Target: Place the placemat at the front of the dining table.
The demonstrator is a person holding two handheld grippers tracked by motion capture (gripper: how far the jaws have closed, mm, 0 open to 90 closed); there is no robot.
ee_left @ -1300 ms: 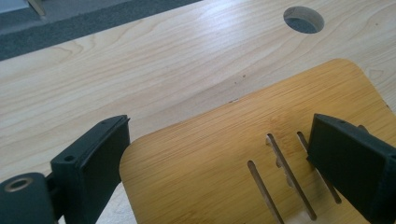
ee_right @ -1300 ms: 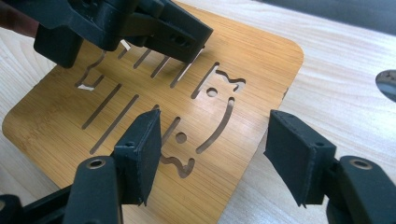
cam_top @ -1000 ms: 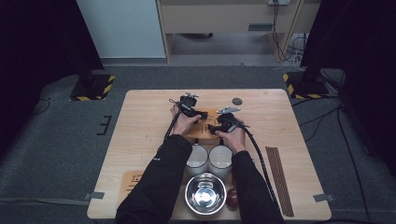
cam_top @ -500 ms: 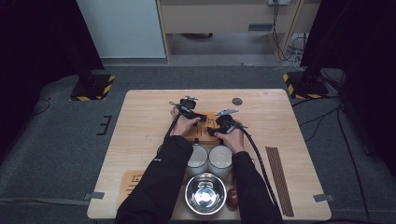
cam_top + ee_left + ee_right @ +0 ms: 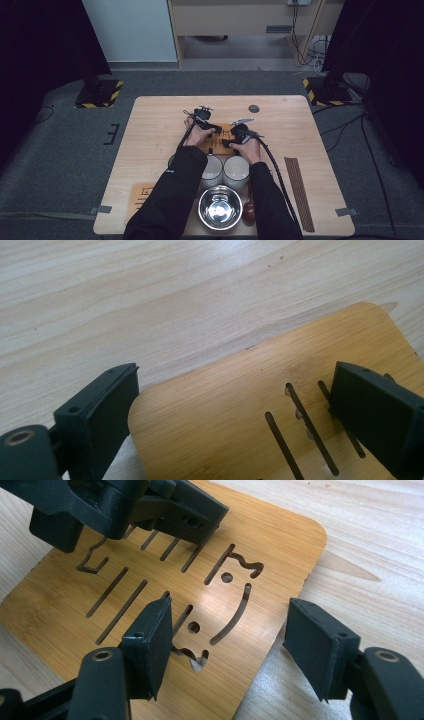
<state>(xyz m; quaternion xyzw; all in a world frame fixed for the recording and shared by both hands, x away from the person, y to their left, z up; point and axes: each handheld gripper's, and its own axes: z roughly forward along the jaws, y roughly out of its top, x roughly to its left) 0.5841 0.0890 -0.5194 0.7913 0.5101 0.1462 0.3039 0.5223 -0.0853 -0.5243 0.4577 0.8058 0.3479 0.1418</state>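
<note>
Bamboo board (image 5: 220, 137): a flat slotted board with cut-out slits and small holes, lying on the tabletop (image 5: 150, 135) near its middle, somewhat toward the far edge; one rounded corner shows in the left gripper view (image 5: 220, 415).
Left claw (image 5: 235, 415): jaws wide apart, low over the board's rounded corner, one jaw past the board's edge and the other above the slits; whether they touch the board cannot be told.
Right claw (image 5: 227, 645): jaws wide apart, straddling the opposite end of the board (image 5: 200, 580); nothing is held.
Claws together: the left claw (image 5: 150, 510) sits across the board from the right one.
Near edge: two white cups (image 5: 224, 171) side by side, a steel bowl (image 5: 220, 207) just behind them.
Right edge: a dark slatted strip (image 5: 299, 192).
</note>
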